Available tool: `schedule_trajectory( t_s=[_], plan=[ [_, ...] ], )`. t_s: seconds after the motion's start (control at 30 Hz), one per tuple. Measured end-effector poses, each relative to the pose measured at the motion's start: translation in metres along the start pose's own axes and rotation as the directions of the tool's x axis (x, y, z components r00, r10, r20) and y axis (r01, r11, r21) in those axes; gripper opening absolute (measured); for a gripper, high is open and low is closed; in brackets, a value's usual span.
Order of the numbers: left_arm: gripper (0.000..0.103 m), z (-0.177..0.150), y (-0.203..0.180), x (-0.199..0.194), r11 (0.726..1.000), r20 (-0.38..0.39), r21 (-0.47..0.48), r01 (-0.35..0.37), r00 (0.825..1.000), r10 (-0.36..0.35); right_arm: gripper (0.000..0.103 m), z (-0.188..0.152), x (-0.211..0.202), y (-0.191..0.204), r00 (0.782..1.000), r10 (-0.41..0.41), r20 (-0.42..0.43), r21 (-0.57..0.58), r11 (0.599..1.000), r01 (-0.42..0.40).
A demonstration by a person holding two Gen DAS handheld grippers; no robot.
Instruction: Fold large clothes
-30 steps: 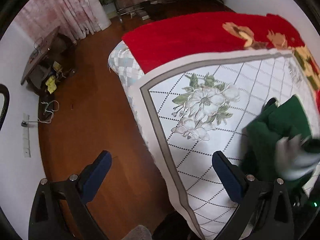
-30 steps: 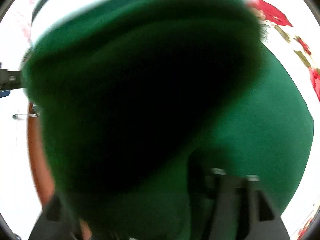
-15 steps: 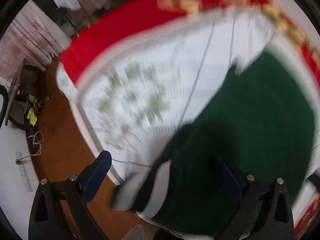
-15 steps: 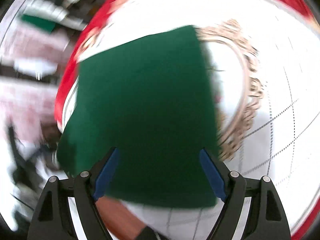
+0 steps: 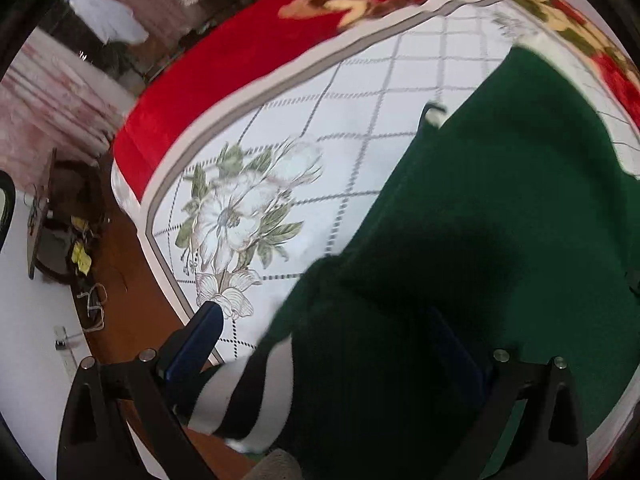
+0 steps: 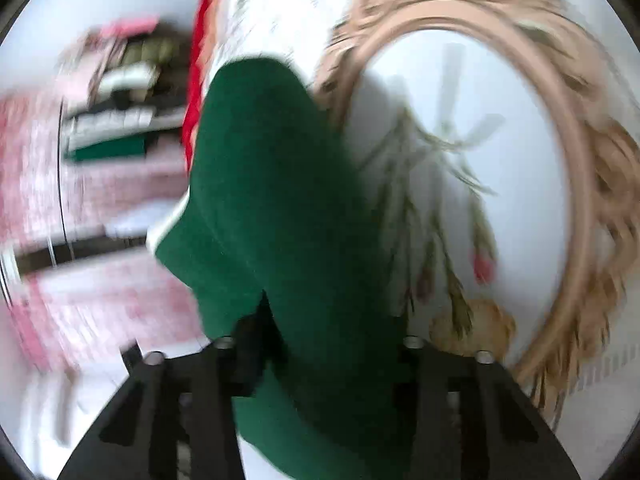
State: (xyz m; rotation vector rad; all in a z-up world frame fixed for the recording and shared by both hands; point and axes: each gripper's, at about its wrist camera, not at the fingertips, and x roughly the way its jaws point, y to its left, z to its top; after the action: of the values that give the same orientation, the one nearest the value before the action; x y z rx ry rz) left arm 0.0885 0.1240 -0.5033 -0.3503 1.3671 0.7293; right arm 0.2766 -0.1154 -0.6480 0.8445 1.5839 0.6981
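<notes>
A dark green sweater [image 5: 500,208] with a black-and-white striped cuff [image 5: 256,392] lies on the white floral bedspread [image 5: 320,120]. My left gripper [image 5: 320,344] is open just above the bed's near edge. The cuffed sleeve lies between its blue pads [image 5: 200,336]; the right pad is half hidden in the green cloth. In the blurred right wrist view a fold of the same sweater [image 6: 280,220] bunches up between the black fingers of my right gripper [image 6: 320,360], which has closed in on it.
A red flowered blanket [image 5: 248,48] covers the far side of the bed. Wooden floor [image 5: 124,280], a small side table [image 5: 44,216] with clutter and pink curtains lie to the left. The right wrist view shows a tan oval wreath print [image 6: 580,160] on the bedspread.
The left gripper swung from beside the bed over the sweater's sleeve. The right gripper, open over the flat sweater half a second ago, has closed on a fold of it.
</notes>
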Motion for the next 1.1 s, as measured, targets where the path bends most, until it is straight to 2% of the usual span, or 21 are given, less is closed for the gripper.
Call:
schedule_trajectory(
  t_s=[0.17,0.2,0.23,0.27,0.3,0.37,0.4,0.43,0.47,0.5,0.57,0.6,0.7,0.73,0.77,0.83,0.87,0.9,0.97,1.03,1.1],
  plan=[
    [0.103,-0.011,-0.041,-0.037,0.996,0.044,0.091,0.014,0.999,-0.018,0.034,-0.042,-0.115,-0.046,0.988,-0.02,0.152,0.185,0.983,-0.009],
    [0.103,-0.013,-0.053,-0.043,0.994,0.045,0.105,0.034,0.998,-0.038,0.037,-0.053,-0.138,-0.062,0.985,-0.055,0.161,0.209,0.978,0.02],
    [0.103,-0.014,-0.063,-0.047,0.992,0.044,0.119,0.051,0.997,-0.057,0.05,-0.059,-0.164,-0.067,0.982,-0.114,0.152,0.206,0.975,0.081],
    [0.103,-0.016,-0.079,-0.052,0.988,0.044,0.141,0.071,0.996,-0.078,0.06,-0.065,-0.198,-0.078,0.971,-0.201,0.133,0.204,0.964,0.172],
    [0.103,-0.017,-0.09,-0.055,0.984,0.048,0.162,0.078,0.995,-0.087,0.075,-0.068,-0.214,-0.085,0.949,-0.297,0.108,0.196,0.942,0.273],
    [0.103,-0.018,-0.12,-0.062,0.973,0.059,0.216,0.079,0.994,-0.094,0.076,-0.07,-0.241,-0.093,0.889,-0.452,0.073,0.143,0.887,0.44],
    [0.103,-0.017,-0.132,-0.065,0.97,0.058,0.226,0.089,0.993,-0.104,0.076,-0.068,-0.261,-0.091,0.866,-0.492,0.091,0.14,0.867,0.478],
    [0.103,-0.016,-0.141,-0.068,0.968,0.055,0.229,0.101,0.992,-0.116,0.076,-0.067,-0.281,-0.086,0.853,-0.506,0.123,0.146,0.86,0.489],
    [0.103,-0.014,-0.148,-0.073,0.967,0.056,0.229,0.108,0.991,-0.124,0.076,-0.066,-0.296,-0.08,0.853,-0.497,0.161,0.149,0.866,0.477],
    [0.103,-0.011,-0.157,-0.076,0.966,0.063,0.232,0.114,0.989,-0.131,0.076,-0.063,-0.315,-0.071,0.869,-0.447,0.21,0.14,0.894,0.426],
    [0.103,-0.006,-0.172,-0.081,0.963,0.078,0.242,0.115,0.988,-0.137,0.076,-0.05,-0.323,-0.048,0.904,-0.349,0.248,0.092,0.937,0.337],
    [0.103,-0.004,-0.175,-0.08,0.963,0.085,0.244,0.114,0.987,-0.139,0.073,-0.039,-0.319,-0.035,0.933,-0.27,0.239,0.032,0.962,0.27],
    [0.103,0.004,-0.187,-0.072,0.961,0.107,0.257,0.103,0.985,-0.135,0.069,-0.002,-0.286,-0.009,0.967,-0.181,0.179,-0.065,0.979,0.195],
    [0.103,0.006,-0.19,-0.069,0.96,0.105,0.259,0.102,0.985,-0.133,0.062,0.01,-0.272,-0.005,0.968,-0.181,0.175,-0.084,0.977,0.197],
    [0.103,0.008,-0.191,-0.061,0.96,0.099,0.262,0.103,0.986,-0.133,0.061,0.027,-0.24,0.01,0.964,-0.199,0.176,-0.095,0.971,0.218],
    [0.103,0.008,-0.195,-0.05,0.958,0.083,0.27,0.096,0.989,-0.123,0.06,0.065,-0.209,-0.003,0.938,-0.298,0.177,-0.099,0.943,0.318],
    [0.103,0.01,-0.195,-0.042,0.956,0.067,0.274,0.099,0.99,-0.122,0.06,0.081,-0.188,-0.019,0.917,-0.365,0.158,-0.084,0.921,0.381],
    [0.103,0.011,-0.195,-0.036,0.955,0.052,0.278,0.102,0.991,-0.12,0.06,0.094,-0.162,-0.025,0.904,-0.417,0.099,-0.077,0.902,0.424],
    [0.103,0.014,-0.194,-0.034,0.95,0.032,0.291,0.111,0.992,-0.125,0.061,0.109,-0.157,-0.025,0.908,-0.411,0.081,-0.033,0.909,0.415],
    [0.103,0.02,-0.193,-0.044,0.943,0.037,0.305,0.135,0.987,-0.154,0.061,0.107,-0.188,-0.021,0.912,-0.404,0.076,-0.005,0.914,0.406],
    [0.103,0.03,-0.197,-0.056,0.926,0.043,0.341,0.163,0.981,-0.188,0.064,0.095,-0.228,-0.014,0.896,-0.416,0.157,0.005,0.907,0.42]
  ],
)
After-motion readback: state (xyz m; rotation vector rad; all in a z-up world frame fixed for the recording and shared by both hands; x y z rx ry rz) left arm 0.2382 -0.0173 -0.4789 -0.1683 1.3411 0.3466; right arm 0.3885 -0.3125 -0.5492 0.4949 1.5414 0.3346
